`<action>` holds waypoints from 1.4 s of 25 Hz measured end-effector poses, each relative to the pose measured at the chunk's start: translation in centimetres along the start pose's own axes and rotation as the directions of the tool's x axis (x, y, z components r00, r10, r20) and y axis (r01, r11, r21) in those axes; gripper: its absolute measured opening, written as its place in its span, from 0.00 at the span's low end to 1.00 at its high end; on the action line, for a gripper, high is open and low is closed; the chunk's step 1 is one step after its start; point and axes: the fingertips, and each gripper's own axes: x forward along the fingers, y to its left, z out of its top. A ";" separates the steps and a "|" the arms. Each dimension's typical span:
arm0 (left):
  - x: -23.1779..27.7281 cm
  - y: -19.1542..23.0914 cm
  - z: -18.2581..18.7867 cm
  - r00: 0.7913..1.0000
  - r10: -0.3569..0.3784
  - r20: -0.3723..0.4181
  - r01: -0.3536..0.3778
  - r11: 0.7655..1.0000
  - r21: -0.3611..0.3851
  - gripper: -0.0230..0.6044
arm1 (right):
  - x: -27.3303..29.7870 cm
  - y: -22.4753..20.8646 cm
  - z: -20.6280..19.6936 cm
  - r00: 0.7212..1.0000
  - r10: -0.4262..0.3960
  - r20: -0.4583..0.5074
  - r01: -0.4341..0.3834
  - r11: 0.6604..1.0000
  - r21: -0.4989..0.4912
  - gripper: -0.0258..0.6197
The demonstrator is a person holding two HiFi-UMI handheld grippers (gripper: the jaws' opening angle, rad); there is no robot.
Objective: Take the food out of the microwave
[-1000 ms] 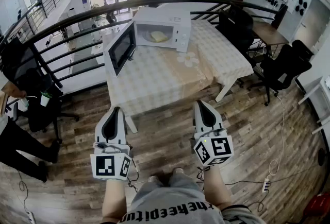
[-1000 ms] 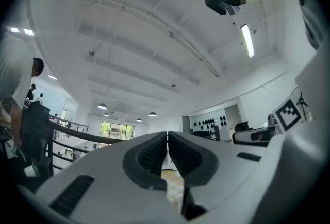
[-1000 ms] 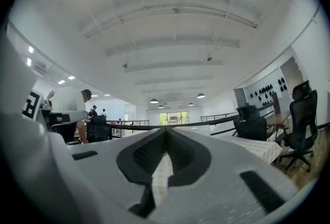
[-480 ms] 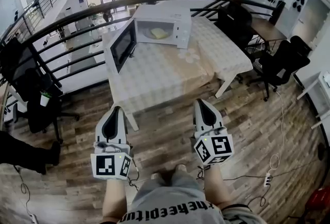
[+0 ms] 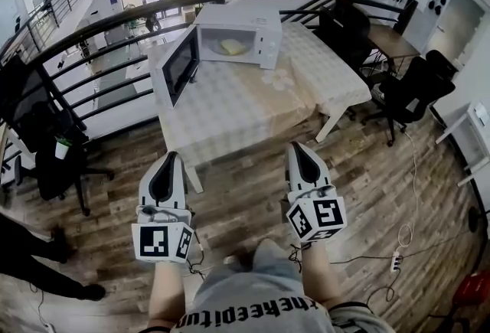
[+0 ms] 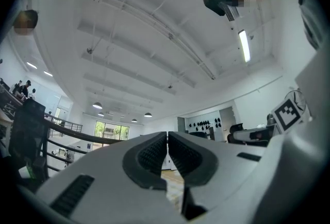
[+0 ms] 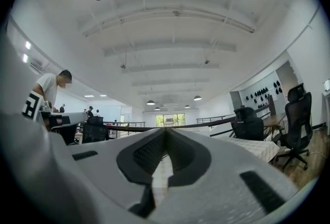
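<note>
I stand well back from the desk (image 5: 237, 113). My left tool (image 5: 171, 158) and right tool (image 5: 295, 148) are both closed on nothing. The food (image 5: 231, 46) sits inside the microwave (image 5: 268, 37), whose door (image 5: 181, 68) hangs open. I judge this the approach step. Next I must step close, open a tool and reach inside.

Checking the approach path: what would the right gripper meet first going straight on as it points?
Probably the near edge of the cloth-covered table, which the right gripper points toward; height is unclear, so it may pass over the top.
</note>
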 end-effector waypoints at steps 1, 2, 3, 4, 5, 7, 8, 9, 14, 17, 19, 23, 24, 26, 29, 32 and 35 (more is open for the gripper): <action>0.3 0.1 -0.1 1.000 -0.003 0.000 0.003 1.000 -0.004 0.05 | 0.1 -0.1 0.0 1.000 -0.004 -0.001 0.004 1.000 -0.002 0.05; 0.6 0.1 -0.2 1.000 -0.007 0.000 0.007 1.000 -0.009 0.05 | 0.2 -0.2 -0.1 1.000 -0.009 -0.002 0.009 1.000 -0.005 0.05; 0.9 0.1 -0.4 1.000 -0.011 -0.001 0.011 1.000 -0.014 0.05 | 0.3 -0.5 -0.1 1.000 -0.013 -0.004 0.013 1.000 -0.009 0.05; 1.3 0.0 -0.6 1.000 -0.015 -0.002 0.015 1.000 -0.017 0.05 | 0.5 -0.7 -0.2 1.000 -0.017 -0.005 0.017 1.000 -0.012 0.05; 1.7 -0.1 -0.8 1.000 -0.020 -0.003 0.020 1.000 -0.018 0.05 | 0.7 -1.0 -0.3 1.000 -0.022 -0.005 0.021 1.000 -0.014 0.05; 2.6 -0.2 -1.4 1.000 -0.026 -0.005 0.026 0.999 -0.021 0.05 | 1.4 -1.7 -0.4 1.000 -0.029 -0.004 0.029 0.999 -0.014 0.05; 3.1 -0.2 -1.6 1.000 -0.028 -0.006 0.028 0.999 -0.021 0.05 | 1.9 -2.1 -0.5 1.000 -0.031 -0.003 0.031 0.999 -0.012 0.05; 3.7 -0.1 -1.9 1.000 -0.030 -0.008 0.030 0.999 -0.021 0.05 | 2.5 -2.4 -0.6 0.999 -0.032 -0.002 0.032 0.999 -0.012 0.05; 7.5 0.8 -2.9 1.000 -0.020 -0.010 0.020 1.000 -0.013 0.05 | 6.4 -4.3 -1.1 1.000 -0.024 0.004 0.024 1.000 -0.003 0.05; 9.9 1.5 -3.3 1.000 0.000 -0.005 0.000 1.000 -0.009 0.05 | 9.1 -5.4 -1.2 1.000 -0.007 0.007 0.007 1.000 0.000 0.05; 11.7 1.9 -3.5 1.000 0.012 -0.001 -0.012 1.000 -0.009 0.05 | 11.1 -6.1 -1.1 1.000 0.006 0.011 -0.006 1.000 0.000 0.05; 15.2 2.1 -3.9 0.999 0.035 0.006 -0.035 0.999 -0.007 0.05 | 14.7 -7.9 -0.9 0.999 0.035 0.015 -0.035 0.999 0.000 0.05; 16.0 2.1 -4.0 0.999 0.041 0.008 -0.041 0.999 -0.005 0.05 | 15.6 -8.4 -0.9 0.999 0.041 0.015 -0.041 0.999 -0.001 0.05; 17.7 2.1 -4.5 0.999 0.051 0.010 -0.051 0.999 -0.003 0.05 | 17.3 -9.4 -1.0 0.998 0.055 0.014 -0.055 0.998 -0.001 0.05; 20.2 1.7 -5.1 0.998 0.063 0.010 -0.063 0.998 0.001 0.05 | 19.5 -11.1 -1.3 0.997 0.072 0.014 -0.072 0.997 0.004 0.05; 22.6 1.2 -5.4 0.997 0.074 0.011 -0.074 0.997 0.005 0.05 | 21.4 -12.8 -1.4 0.996 0.089 0.013 -0.089 0.996 0.007 0.05; 25.0 0.4 -6.0 0.997 0.080 0.015 -0.080 0.997 0.008 0.05 | 23.1 -14.8 -1.8 0.995 0.100 0.013 -0.100 0.995 0.012 0.05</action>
